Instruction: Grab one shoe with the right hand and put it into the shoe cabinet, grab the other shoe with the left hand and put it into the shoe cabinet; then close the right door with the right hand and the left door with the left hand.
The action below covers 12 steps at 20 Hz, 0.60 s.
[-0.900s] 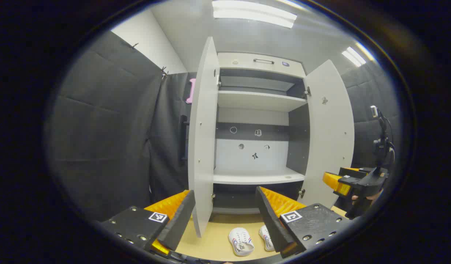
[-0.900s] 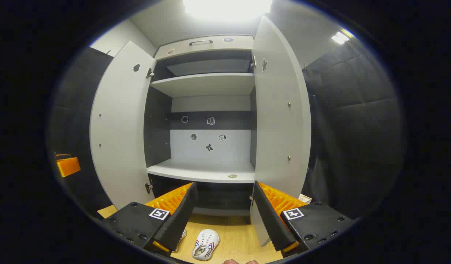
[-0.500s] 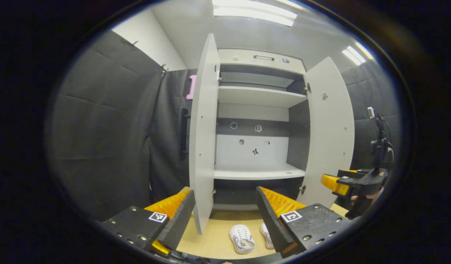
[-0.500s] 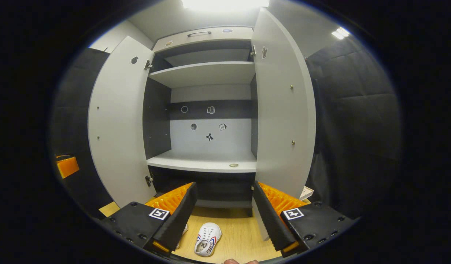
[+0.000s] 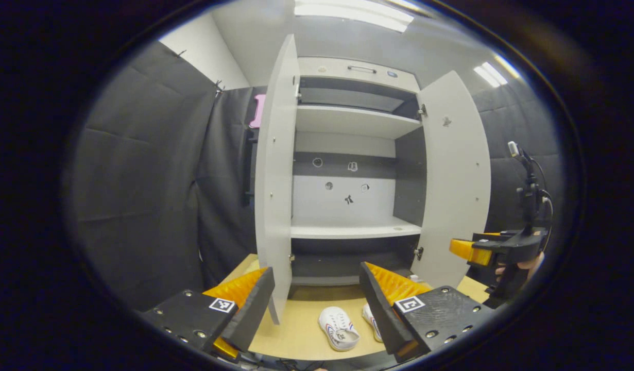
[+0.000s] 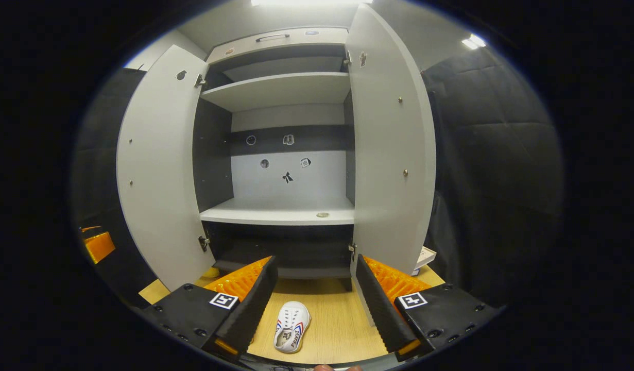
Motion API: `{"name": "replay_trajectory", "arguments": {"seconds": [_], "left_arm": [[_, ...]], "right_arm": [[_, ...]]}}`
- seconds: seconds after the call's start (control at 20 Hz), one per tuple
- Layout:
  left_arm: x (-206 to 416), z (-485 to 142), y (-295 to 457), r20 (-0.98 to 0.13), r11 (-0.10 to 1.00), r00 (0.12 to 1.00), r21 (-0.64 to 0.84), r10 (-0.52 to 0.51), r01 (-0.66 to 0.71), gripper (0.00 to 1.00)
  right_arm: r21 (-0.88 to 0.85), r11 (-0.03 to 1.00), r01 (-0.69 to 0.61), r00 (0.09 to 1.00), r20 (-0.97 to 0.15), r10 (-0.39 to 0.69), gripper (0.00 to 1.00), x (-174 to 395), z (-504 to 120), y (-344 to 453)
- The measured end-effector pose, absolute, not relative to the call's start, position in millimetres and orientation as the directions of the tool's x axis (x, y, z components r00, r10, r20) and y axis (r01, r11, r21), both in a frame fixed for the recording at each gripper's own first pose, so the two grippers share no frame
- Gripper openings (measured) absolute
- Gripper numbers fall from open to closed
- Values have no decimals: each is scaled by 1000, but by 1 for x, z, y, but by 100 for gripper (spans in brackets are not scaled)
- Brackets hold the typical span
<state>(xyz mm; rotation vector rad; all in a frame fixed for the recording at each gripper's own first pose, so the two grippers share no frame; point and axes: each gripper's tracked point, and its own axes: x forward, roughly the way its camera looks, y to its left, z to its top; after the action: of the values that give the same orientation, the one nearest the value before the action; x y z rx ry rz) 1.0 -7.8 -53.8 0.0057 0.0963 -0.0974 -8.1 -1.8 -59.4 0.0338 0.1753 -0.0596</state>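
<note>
Both gripper views face the tall open grey-and-white wooden shoe cabinet (image 5: 353,170) (image 6: 283,149) from nearby, slightly downward; both share its shelves and the light wooden floor (image 5: 301,335) (image 6: 337,330).

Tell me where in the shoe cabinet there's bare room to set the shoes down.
The lower shelf lies bare between the two open doors, apart from a small round fitting near its front edge. The upper shelf looks bare too. The crowded spot is the wooden floor, where the shoes lie.

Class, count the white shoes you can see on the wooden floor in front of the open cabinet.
2: one shoe lies between the left tongs' fingers, the other shoe beside it, partly hidden behind a finger. Both sit on the floor.
</note>
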Motion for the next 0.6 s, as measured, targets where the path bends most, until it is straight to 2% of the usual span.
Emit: {"name": "replay_trajectory", "arguments": {"seconds": [0.2,0.25,0.3,0.35,0.6], "left_arm": [[14,-76,-22,-140,988,978,-17,-156,155,96],[16,-81,-25,-150,986,974,-23,-170,168,96],[16,-86,-26,-158,984,971,-31,-179,176,95],[17,-89,-25,-165,983,969,-30,-183,180,95],[11,-102,-4,-176,982,967,-15,-187,187,95]], "right_arm": [[47,998,50,971,-238,-37,97,-5,-73,4],[45,998,45,966,-257,-31,94,-4,-77,7],[41,998,37,960,-277,-24,97,-1,-82,11],[38,999,27,954,-299,-14,94,1,-87,17],[77,997,-9,915,-401,39,96,20,-122,50]]}}
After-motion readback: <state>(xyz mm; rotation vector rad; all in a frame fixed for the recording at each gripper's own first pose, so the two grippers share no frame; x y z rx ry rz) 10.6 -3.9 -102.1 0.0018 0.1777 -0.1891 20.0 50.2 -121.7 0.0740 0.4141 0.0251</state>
